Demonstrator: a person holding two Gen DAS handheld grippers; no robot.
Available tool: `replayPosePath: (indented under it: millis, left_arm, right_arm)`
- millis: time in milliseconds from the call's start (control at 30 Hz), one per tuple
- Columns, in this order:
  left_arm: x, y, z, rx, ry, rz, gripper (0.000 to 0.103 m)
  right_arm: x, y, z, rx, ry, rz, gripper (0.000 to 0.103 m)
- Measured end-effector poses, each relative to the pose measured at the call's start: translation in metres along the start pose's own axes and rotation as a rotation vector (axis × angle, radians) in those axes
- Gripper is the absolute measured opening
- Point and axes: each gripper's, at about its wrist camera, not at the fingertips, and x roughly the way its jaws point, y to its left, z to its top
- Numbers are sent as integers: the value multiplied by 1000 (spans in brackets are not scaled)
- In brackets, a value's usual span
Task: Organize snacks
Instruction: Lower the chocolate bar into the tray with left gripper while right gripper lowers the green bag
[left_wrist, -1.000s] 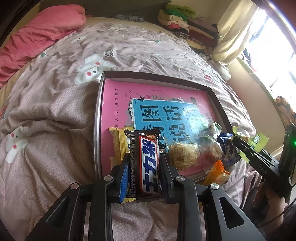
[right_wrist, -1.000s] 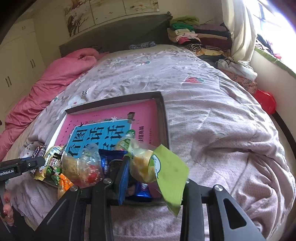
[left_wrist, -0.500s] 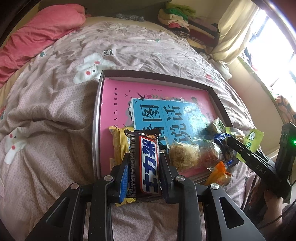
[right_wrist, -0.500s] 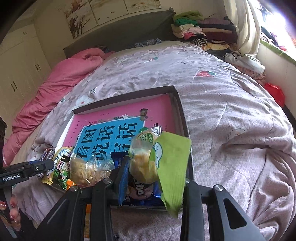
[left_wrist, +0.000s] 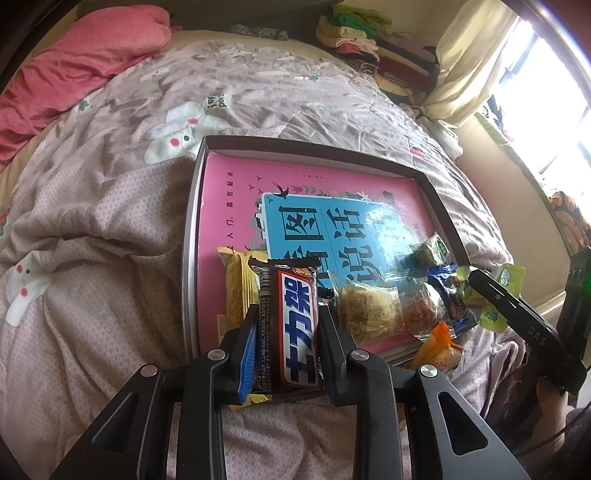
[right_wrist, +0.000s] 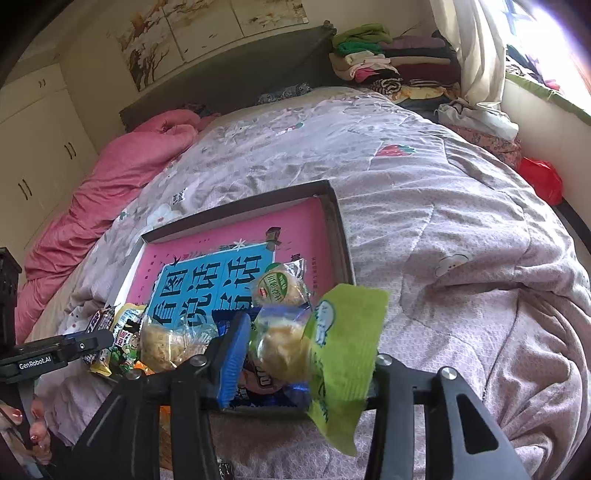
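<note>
Quilted bed (left_wrist: 110, 258), tray (left_wrist: 190, 236) far half bare, left hand-held gripper (left_wrist: 288, 332) clamping chocolate bar (left_wrist: 295, 325), right hand-held gripper (right_wrist: 306, 354) clamping green packet (right_wrist: 340, 350).

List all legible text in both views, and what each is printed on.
"士力架": chocolate bar, clamped in the left gripper.
"图说话", first character partly covered: blue panel on the pink book.
"GenRobot.AI": left gripper's side, right wrist view.
"DAS": right gripper body, left wrist view.
Too small or blurred: snack packets, the book's fine print, quilt patch.
</note>
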Motion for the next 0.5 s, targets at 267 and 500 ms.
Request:
replayPosePath:
  millis: [267,500]
  left_arm:
    - [0,0,0,-1,2,-2,30]
    - [-2,-1,-1,-1,5,-8,30]
  right_arm:
    - [-9,-5,1,18,-17,-1,53]
    - [4,2,10,1,-8,29,56]
